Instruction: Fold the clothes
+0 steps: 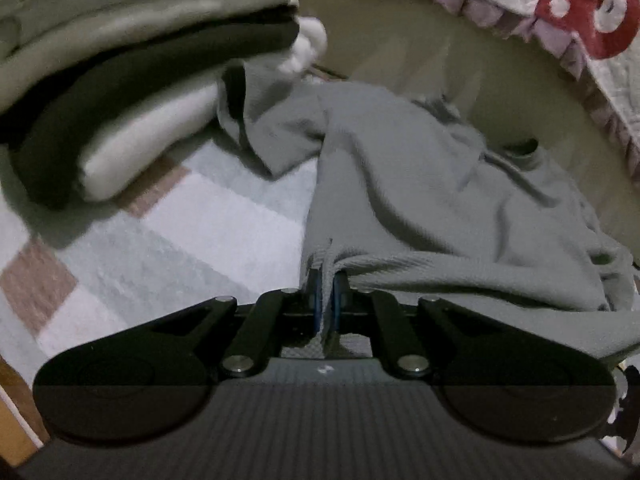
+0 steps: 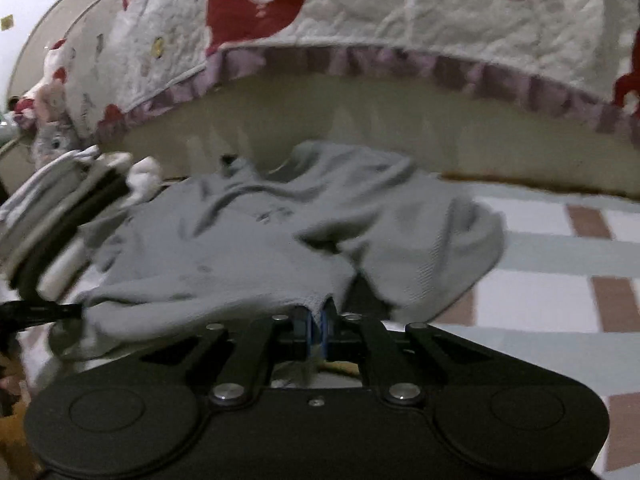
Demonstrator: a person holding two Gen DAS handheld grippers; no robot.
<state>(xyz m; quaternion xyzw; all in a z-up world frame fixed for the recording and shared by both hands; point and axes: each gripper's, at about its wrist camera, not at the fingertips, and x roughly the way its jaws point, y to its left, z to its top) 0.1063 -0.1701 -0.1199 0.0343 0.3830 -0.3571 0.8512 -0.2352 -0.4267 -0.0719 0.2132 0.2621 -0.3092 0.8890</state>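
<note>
A grey knit garment (image 1: 420,200) lies crumpled on the checked floor mat (image 1: 192,248). My left gripper (image 1: 325,280) is shut on its near hem, with the cloth pinched between the blue pads. In the right wrist view the same grey garment (image 2: 248,256) spreads ahead in loose folds. My right gripper (image 2: 318,316) is shut on another part of its near edge. The left gripper's black tip (image 2: 44,312) shows at the far left of the right wrist view, against the garment's left end.
A stack of folded clothes (image 1: 120,92), grey, black and white, stands at the left, also in the right wrist view (image 2: 64,220). Behind is a bed base (image 2: 360,124) with a white and red quilt (image 2: 440,20) hanging over it. A soft toy (image 2: 52,136) sits far left.
</note>
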